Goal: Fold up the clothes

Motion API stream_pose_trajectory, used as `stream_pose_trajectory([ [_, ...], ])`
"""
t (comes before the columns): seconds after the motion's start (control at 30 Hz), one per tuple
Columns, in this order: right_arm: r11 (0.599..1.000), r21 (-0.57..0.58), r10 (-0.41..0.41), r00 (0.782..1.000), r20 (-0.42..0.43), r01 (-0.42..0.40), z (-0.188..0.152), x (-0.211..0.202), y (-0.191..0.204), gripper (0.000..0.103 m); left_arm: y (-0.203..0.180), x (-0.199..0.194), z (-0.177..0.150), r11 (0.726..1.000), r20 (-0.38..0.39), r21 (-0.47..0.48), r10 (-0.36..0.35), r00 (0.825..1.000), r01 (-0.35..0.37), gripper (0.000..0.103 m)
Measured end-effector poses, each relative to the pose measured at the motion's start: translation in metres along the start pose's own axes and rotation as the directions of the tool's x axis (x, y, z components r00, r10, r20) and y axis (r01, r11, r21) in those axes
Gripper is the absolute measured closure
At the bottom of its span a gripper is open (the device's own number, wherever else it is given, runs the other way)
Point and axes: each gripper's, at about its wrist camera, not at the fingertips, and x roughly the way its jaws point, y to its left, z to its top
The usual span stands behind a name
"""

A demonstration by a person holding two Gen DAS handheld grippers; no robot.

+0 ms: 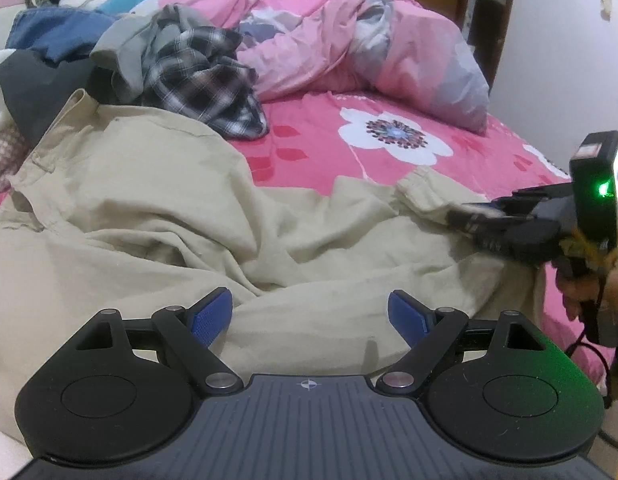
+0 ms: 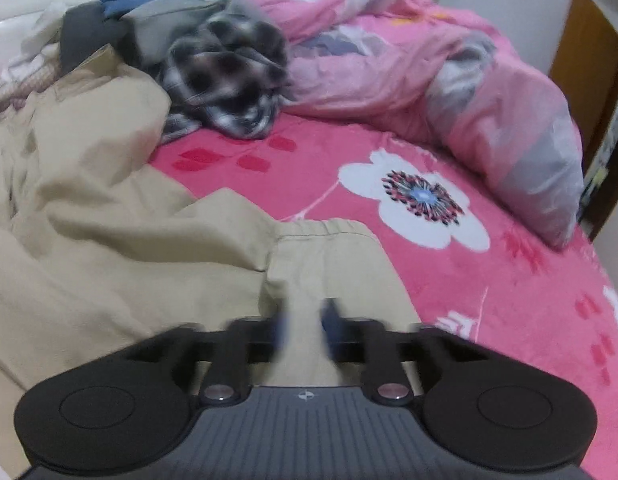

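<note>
Beige garment (image 1: pixel 149 216): lying crumpled across the near left part of the bed, spreading rightward to an elastic-gathered hem (image 2: pixel 329 226) that is resting on the pink sheet.
Dark garment (image 1: pixel 33 80): sitting at far left, partly tucked behind the beige collar.
Clothes pile: a blue piece (image 1: pixel 57 34), a grey piece (image 1: pixel 125 40) and a plaid shirt (image 1: pixel 201 76) are lying heaped behind the beige garment — the plaid shirt is touching its upper edge.
Left gripper (image 1: pixel 309 312): hovering over the beige cloth with its blue pads (image 1: pixel 211 314) standing wide apart; nothing is pinched between them.
Flowered sheet (image 1: pixel 321 148): showing bare in the middle, a large white flower (image 1: pixel 395 136) printed on it.
Pink duvet (image 1: pixel 349 32): lying bunched along the far side, reaching toward the right edge of the bed.
Right gripper (image 2: pixel 305 320): blurred in its own view — fingers drawn close together with a fold of the beige hem running between them, pinching it; in the left view it is gripping the cloth edge near the bed's right side.
Person's hand (image 1: pixel 589 296): wrapping the right gripper's handle.
</note>
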Motion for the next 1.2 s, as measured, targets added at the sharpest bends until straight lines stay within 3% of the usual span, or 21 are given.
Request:
stream_pose_trajectory([
  [0.1, 0.973, 0.227, 0.018, 0.992, 0.126, -0.046, -0.006, -0.05, -0.041, 0.091, -0.003, 0.004, -0.001, 0.999, -0.01, 0.018, -0.027, 1.0, 0.028, 0.017],
  [0.17, 0.921, 0.377, 0.013, 0.975, 0.221, -0.098, -0.023, -0.1, -0.07, 0.096, -0.005, 0.011, -0.001, 0.998, -0.028, 0.028, -0.055, 0.998, 0.056, 0.018],
  [0.3, 0.791, 0.608, -0.088, 0.973, 0.215, -0.063, -0.088, -0.175, -0.101, 0.097, -0.012, 0.017, -0.002, 0.993, -0.047, 0.068, -0.091, 0.995, 0.094, 0.018],
  [0.4, 0.65, 0.759, -0.141, 0.987, 0.077, 0.034, -0.149, -0.191, -0.109, 0.098, -0.015, 0.023, -0.003, 0.99, -0.065, 0.087, -0.106, 0.992, 0.111, 0.018],
  [0.5, 0.454, 0.876, -0.202, 0.976, -0.077, 0.163, -0.208, -0.196, -0.12, 0.097, -0.016, 0.03, -0.003, 0.99, -0.084, 0.094, -0.097, 0.992, 0.105, 0.018],
  [0.53, 0.385, 0.906, -0.223, 0.971, -0.091, 0.173, -0.223, -0.203, -0.127, 0.097, -0.016, 0.032, -0.003, 0.99, -0.087, 0.096, -0.097, 0.992, 0.105, 0.018],
  [0.6, 0.306, 0.936, -0.267, 0.959, -0.092, 0.175, -0.234, -0.218, -0.139, 0.095, -0.016, 0.032, -0.003, 0.99, -0.087, 0.099, -0.096, 0.992, 0.105, 0.018],
  [0.7, 0.376, 0.909, -0.333, 0.942, -0.049, 0.18, -0.214, -0.235, -0.145, 0.093, -0.015, 0.031, -0.003, 0.991, -0.08, 0.092, -0.089, 0.993, 0.096, 0.018],
  [0.8, 0.587, 0.798, -0.3, 0.952, 0.06, 0.135, -0.167, -0.23, -0.133, 0.079, -0.016, 0.031, -0.004, 0.993, -0.072, 0.082, -0.08, 0.994, 0.086, 0.018],
  [0.87, 0.762, 0.639, -0.23, 0.966, 0.119, 0.103, -0.137, -0.217, -0.102, 0.047, -0.018, 0.031, -0.004, 0.993, -0.07, 0.086, -0.072, 0.995, 0.078, 0.018],
  [0.93, 0.898, 0.431, -0.161, 0.976, 0.143, 0.085, -0.114, -0.199, -0.063, 0.04, -0.02, 0.03, -0.002, 0.993, -0.067, 0.092, -0.067, 0.995, 0.073, 0.018],
  [0.97, 0.946, 0.317, -0.125, 0.981, 0.149, 0.072, -0.102, -0.19, -0.043, 0.039, -0.022, 0.029, -0.001, 0.992, -0.063, 0.097, -0.072, 0.995, 0.077, 0.018],
  [1.03, 0.996, 0.079, -0.055, 0.988, 0.146, 0.044, -0.079, -0.172, -0.004, 0.037, -0.028, 0.026, 0.002, 0.989, -0.05, 0.114, -0.085, 0.995, 0.091, 0.018],
  [1.1, 0.998, -0.023, -0.048, 0.994, 0.101, 0.051, -0.079, -0.151, 0.012, 0.038, -0.036, 0.025, 0.006, 0.984, -0.031, 0.144, -0.102, 0.994, 0.105, 0.018],
  [1.17, 0.997, -0.07, -0.029, 0.998, 0.047, 0.032, -0.081, -0.13, 0.016, 0.065, -0.046, 0.026, 0.009, 0.976, -0.024, 0.181, -0.115, 0.993, 0.117, 0.018],
  [1.2, 1.0, -0.015, -0.009, 0.999, 0.047, 0.01, -0.078, -0.128, 0.002, 0.07, -0.052, 0.028, 0.011, 0.972, -0.026, 0.199, -0.12, 0.992, 0.123, 0.018],
])
